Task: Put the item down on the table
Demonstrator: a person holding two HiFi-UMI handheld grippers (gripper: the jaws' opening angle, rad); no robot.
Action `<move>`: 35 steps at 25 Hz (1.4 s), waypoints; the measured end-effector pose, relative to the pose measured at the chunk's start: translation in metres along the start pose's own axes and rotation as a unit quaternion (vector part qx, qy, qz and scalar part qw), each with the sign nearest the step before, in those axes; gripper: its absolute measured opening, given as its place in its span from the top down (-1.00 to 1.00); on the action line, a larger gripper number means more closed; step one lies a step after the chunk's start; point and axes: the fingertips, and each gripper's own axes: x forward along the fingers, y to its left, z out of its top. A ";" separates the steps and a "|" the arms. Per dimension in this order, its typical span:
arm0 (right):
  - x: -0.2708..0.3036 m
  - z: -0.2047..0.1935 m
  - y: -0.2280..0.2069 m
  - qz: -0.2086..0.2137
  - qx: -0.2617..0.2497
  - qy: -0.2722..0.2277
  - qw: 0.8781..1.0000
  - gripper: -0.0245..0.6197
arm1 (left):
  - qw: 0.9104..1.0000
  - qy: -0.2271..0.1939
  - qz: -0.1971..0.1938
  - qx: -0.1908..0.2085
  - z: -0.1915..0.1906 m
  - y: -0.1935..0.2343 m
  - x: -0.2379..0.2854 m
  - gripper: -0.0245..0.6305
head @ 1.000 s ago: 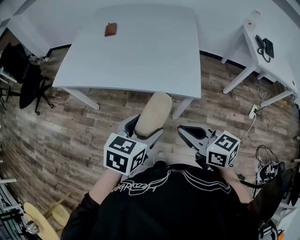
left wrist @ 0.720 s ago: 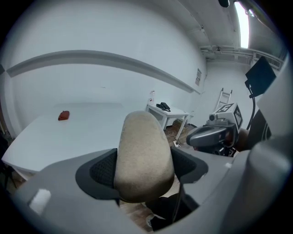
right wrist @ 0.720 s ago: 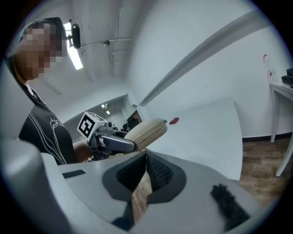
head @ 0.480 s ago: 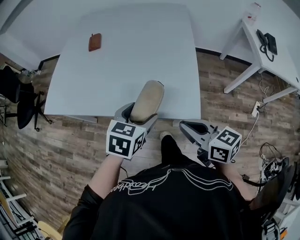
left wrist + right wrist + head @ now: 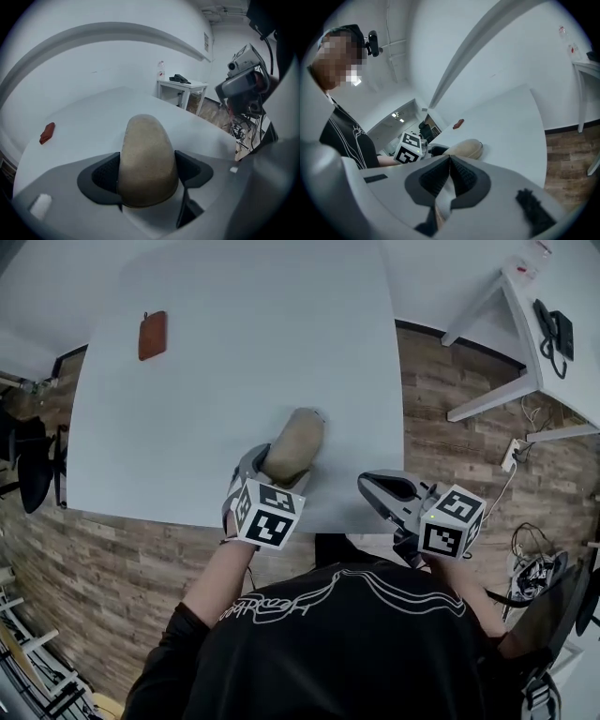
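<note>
The tan rounded item's [image 5: 292, 442] near end is hidden inside the left hand-held gripper [image 5: 265, 463], and whether its underside meets the bench [image 5: 234, 296] cannot be told. The bench's far edge runs off the top of the head view. The small reddish-brown thing [image 5: 153, 335] is too small to name. The side table [image 5: 562, 381] is cut off at the right edge.

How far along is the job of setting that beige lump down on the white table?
Partly done. The beige lump is above the white table, near its front edge. In hand: the left gripper clamps it between its jaws. Left to do: set it down (whether it touches yet is unclear) and open the jaws. The right gripper is shut and empty.
</note>
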 end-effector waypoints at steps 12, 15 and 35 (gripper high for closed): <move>0.006 0.013 -0.001 0.018 0.002 0.002 1.000 0.90 | 1.000 -0.026 0.001 -0.001 -0.003 0.006 0.016 -0.23; -0.004 0.005 0.011 0.018 -0.002 -0.004 1.000 0.90 | 0.999 -0.051 -0.004 -0.007 -0.001 -0.002 0.010 -0.41; -0.088 -0.042 0.198 0.064 -0.126 -0.111 0.984 0.89 | 0.961 -0.248 -0.105 -0.064 0.011 -0.127 -0.258 -0.10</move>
